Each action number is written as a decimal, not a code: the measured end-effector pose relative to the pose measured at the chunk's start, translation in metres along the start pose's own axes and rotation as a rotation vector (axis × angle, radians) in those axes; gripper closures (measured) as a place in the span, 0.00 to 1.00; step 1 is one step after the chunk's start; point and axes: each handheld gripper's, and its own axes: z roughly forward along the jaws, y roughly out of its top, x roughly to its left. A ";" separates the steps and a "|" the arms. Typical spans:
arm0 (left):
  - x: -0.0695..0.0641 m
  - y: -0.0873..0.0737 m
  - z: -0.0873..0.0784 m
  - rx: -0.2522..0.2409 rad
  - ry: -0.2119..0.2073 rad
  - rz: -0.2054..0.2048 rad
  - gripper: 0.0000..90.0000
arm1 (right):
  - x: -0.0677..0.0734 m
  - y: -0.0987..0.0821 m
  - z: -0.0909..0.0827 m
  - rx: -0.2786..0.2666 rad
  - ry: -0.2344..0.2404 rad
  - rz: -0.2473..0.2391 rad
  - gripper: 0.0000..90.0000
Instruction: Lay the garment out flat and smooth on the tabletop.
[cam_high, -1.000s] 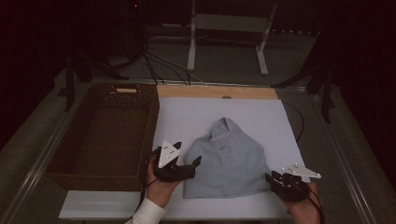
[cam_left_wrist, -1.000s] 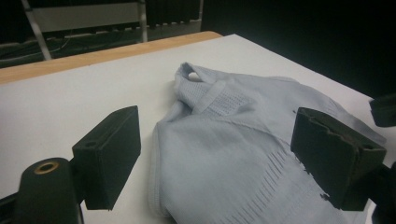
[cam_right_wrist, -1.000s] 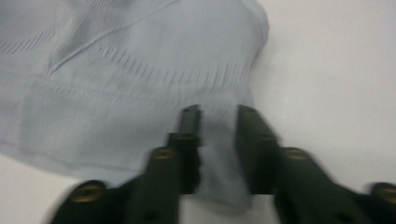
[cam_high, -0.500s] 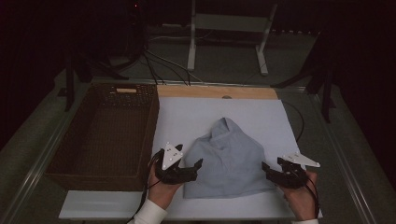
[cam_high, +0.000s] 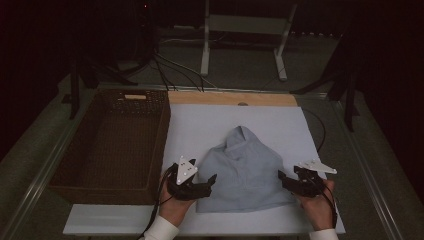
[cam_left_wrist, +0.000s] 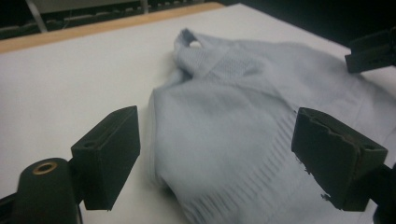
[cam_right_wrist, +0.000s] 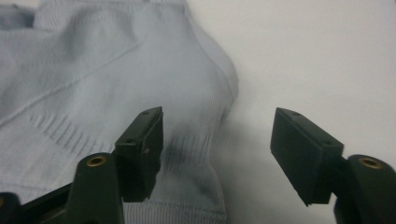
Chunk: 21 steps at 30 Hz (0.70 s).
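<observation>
A pale blue knitted garment (cam_high: 245, 167) lies crumpled on the white tabletop (cam_high: 200, 125), its narrow end pointing away from me. My left gripper (cam_high: 209, 184) sits at the garment's near-left edge. In the left gripper view the garment (cam_left_wrist: 233, 107) lies between the wide jaws of the open left gripper (cam_left_wrist: 217, 121), untouched by the pads. My right gripper (cam_high: 284, 181) is at the near-right edge. Its jaws have just been closing slightly, but the right gripper (cam_right_wrist: 217, 116) is open, with the garment's (cam_right_wrist: 93, 70) edge between its jaws, unpressed.
A dark wicker basket (cam_high: 162, 135) stands left of the white tabletop. A wooden strip (cam_high: 232, 98) runs along the far edge. Behind it are a metal stand (cam_high: 242, 30) and cables. The right gripper's jaw (cam_left_wrist: 369, 51) shows in the left gripper view.
The right gripper has moved left and slightly away from me to the garment's right edge, and its jaws have spread wider. The left gripper has stayed in place.
</observation>
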 end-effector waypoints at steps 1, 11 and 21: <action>0.000 -0.002 0.001 0.008 -0.004 -0.002 0.20 | 0.000 0.000 0.001 0.011 0.004 0.000 0.46; -0.002 -0.017 0.005 0.076 -0.029 0.011 0.37 | 0.002 -0.003 0.004 0.096 0.062 0.000 0.89; 0.000 -0.020 0.005 0.091 -0.027 0.002 0.52 | 0.004 -0.007 -0.001 0.147 0.052 -0.021 0.97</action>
